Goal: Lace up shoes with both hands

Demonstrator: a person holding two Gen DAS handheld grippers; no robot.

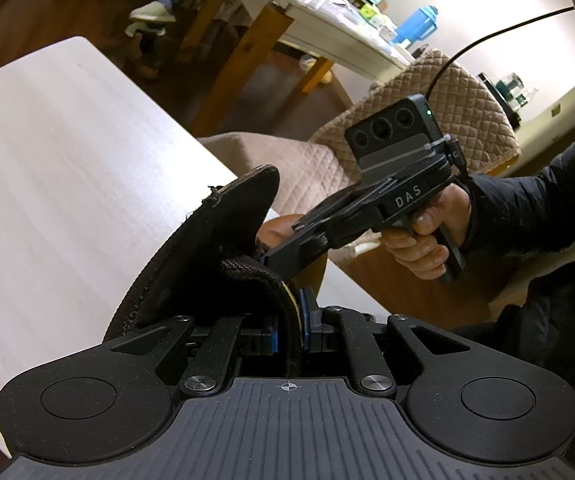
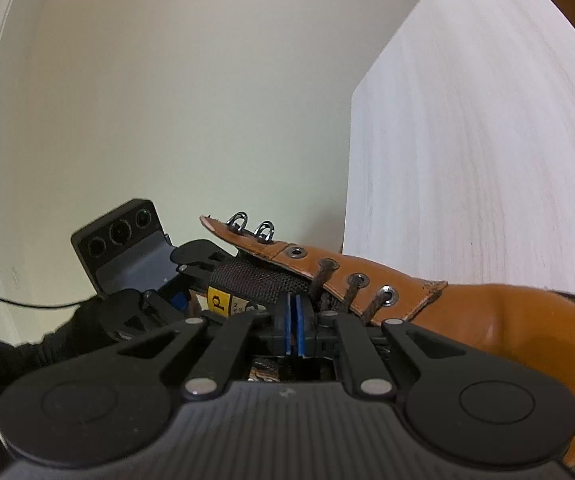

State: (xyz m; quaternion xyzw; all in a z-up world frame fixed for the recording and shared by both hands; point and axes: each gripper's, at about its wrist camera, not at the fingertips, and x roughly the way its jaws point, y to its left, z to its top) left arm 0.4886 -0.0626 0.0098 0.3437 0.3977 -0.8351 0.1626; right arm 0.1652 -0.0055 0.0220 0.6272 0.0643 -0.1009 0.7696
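- I am holding the tan leather boot (image 2: 499, 320) on the white worktop (image 2: 487, 140) with my left gripper (image 1: 291, 320); its fingers are pinching the padded black collar (image 1: 247, 276) at the top of the boot, which I judge keeps the boot from sliding while the other hand works.
- The dark tongue (image 1: 223, 232) is standing up just past the left fingers, pushed clear of the opening so the eyelet row stays reachable.
- My right gripper (image 2: 296, 320) is reaching into the boot's throat; its blue pads (image 2: 287, 320) are pressed together with almost no gap. I cannot tell whether a strand of the brown lace (image 2: 375, 304) is caught between them, as the tips sit low against the boot.
- Just beyond the right fingers, the lace is running through the lower eyelets (image 2: 357, 280); the upper eyelet (image 2: 296, 252) and the two metal hooks (image 2: 252, 226) farther up the flap are empty.
- I judge the lacing is partly done, the upper rows remaining.
- The risk I see: a thin lace slipping from flat pads under tension.
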